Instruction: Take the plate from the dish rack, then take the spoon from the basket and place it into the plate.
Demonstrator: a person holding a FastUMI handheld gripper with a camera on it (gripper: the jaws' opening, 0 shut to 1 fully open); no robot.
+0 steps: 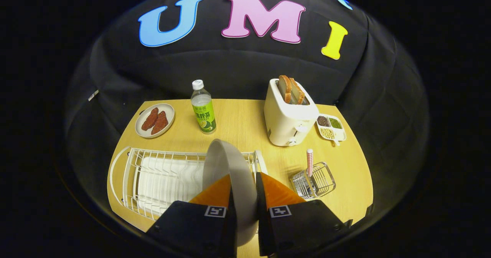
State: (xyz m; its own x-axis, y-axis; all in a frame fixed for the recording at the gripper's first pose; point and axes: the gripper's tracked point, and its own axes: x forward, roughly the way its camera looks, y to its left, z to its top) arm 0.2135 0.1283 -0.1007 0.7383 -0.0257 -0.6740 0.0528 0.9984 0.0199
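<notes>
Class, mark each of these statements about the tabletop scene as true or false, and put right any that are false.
1. The gripper holds the plate on edge between its fingers. True.
2. The toaster is empty. False: bread slices stand in its slots.
3. The spoon stands in the wire basket. True.
4. The bottle lies on its side. False: it stands upright.
5. The dish rack is packed with plates. False: its slots look bare.

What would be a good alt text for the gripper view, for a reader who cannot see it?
The tool grips a grey plate on edge between both fingers, above a white dish rack on a wooden table. Beyond stand a bottle, a toaster and a wire basket holding a spoon.
</notes>
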